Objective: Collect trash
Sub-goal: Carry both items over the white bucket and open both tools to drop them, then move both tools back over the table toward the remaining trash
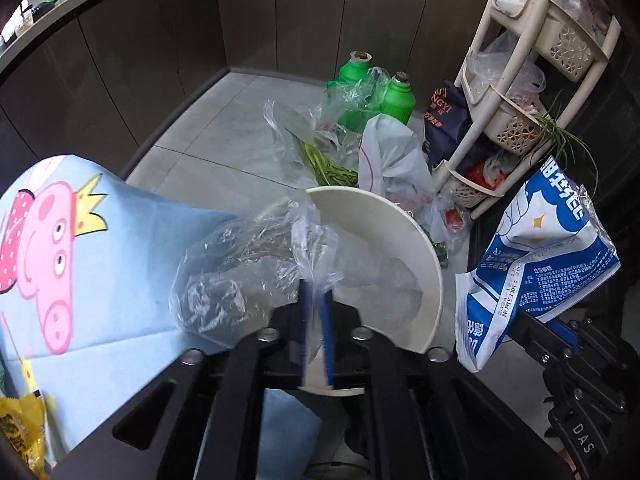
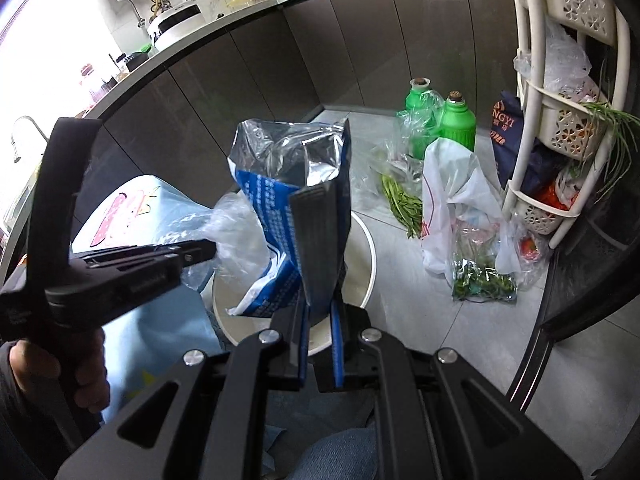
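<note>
My left gripper [image 1: 316, 300] is shut on a clear plastic bag [image 1: 240, 276] that holds green stems; it hangs over a white bin [image 1: 424, 248]. The left gripper also shows in the right wrist view [image 2: 208, 250], at the left, with the clear bag [image 2: 236, 236] at its tip. My right gripper [image 2: 320, 280] is shut on a blue and white foil packet [image 2: 288, 184], held upright above the white bin [image 2: 370, 256]. In the left wrist view the packet [image 1: 532, 268] hangs at the right from the right gripper [image 1: 560, 320].
A light blue cartoon bag [image 1: 80, 264] lies left of the bin. On the grey tile floor lie clear bags with greens [image 2: 400, 200], a white plastic bag [image 2: 456, 200], two green bottles [image 2: 456, 120] and a dark blue bag [image 2: 506, 128]. A cream basket rack [image 2: 560, 128] stands at the right. Dark cabinets run behind.
</note>
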Demonstrator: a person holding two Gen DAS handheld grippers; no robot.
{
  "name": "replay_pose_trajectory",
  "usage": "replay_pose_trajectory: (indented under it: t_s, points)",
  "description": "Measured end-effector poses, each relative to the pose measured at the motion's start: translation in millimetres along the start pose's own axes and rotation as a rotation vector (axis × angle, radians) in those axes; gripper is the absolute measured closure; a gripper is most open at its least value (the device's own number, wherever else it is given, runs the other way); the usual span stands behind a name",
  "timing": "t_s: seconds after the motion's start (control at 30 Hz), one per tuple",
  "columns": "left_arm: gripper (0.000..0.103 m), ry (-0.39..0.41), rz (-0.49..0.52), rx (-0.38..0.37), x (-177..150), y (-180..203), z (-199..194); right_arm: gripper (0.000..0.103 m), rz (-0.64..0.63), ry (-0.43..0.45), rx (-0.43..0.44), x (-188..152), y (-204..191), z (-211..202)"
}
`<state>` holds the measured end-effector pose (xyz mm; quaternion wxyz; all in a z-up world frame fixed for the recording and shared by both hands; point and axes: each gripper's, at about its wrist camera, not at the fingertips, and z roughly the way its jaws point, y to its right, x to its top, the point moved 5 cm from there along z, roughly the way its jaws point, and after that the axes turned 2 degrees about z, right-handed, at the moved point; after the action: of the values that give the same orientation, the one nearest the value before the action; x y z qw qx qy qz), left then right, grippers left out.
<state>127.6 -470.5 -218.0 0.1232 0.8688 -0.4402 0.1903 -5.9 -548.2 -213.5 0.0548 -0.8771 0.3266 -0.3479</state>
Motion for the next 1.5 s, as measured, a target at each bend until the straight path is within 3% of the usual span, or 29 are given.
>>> replay_pose_trajectory:
  t_s: [0.07,0.2,0.27,0.37,0.73,0.8,0.83,0.87,1.1,1.23,1.5]
  points:
    - [0.058,0.015,-0.013,0.005,2.4,-1.4,3.6,0.092,-0.001,-0.009,0.004,-0.4,-1.6,5.3]
    - [0.039,0.075,-0.028,0.025,7.5,-8.2,-5.3,0.092,-0.001,-0.029,0.007,-1.0,-2.0,18.0]
    - [0.024,0.106,-0.045,0.039,10.8,-14.0,-12.6,0.092,0.000,-0.042,0.010,-1.6,-2.1,26.2]
    - [0.016,0.152,-0.070,0.052,14.6,-20.8,-24.5,0.092,0.001,-0.058,0.023,-3.8,-4.1,37.5]
    - [0.009,0.197,-0.105,0.097,20.9,-36.7,-38.3,0.089,-0.010,-0.113,0.053,-12.8,-18.1,84.9]
    - [0.009,0.197,-0.105,0.102,20.8,-38.9,-38.3,0.071,-0.018,-0.108,0.053,-13.0,-21.1,89.8]
    - [0.009,0.197,-0.107,0.103,20.8,-40.5,-38.6,0.053,-0.021,-0.103,0.052,-13.3,-22.3,90.2]
    - [0.009,0.198,-0.109,0.104,20.7,-41.6,-38.8,0.045,-0.031,-0.092,0.052,-13.1,-23.4,89.7]
    - [0.009,0.202,-0.125,0.103,18.7,-44.1,-41.2,0.022,-0.071,-0.100,0.071,-18.8,-23.5,83.3]
    - [0.009,0.213,-0.126,0.104,17.8,-43.4,-51.3,0.003,-0.078,-0.084,0.072,-17.7,-26.2,69.7]
    - [0.009,0.256,-0.174,0.100,8.5,-53.0,-99.3,0.004,-0.164,0.002,0.071,-0.6,-58.3,22.1]
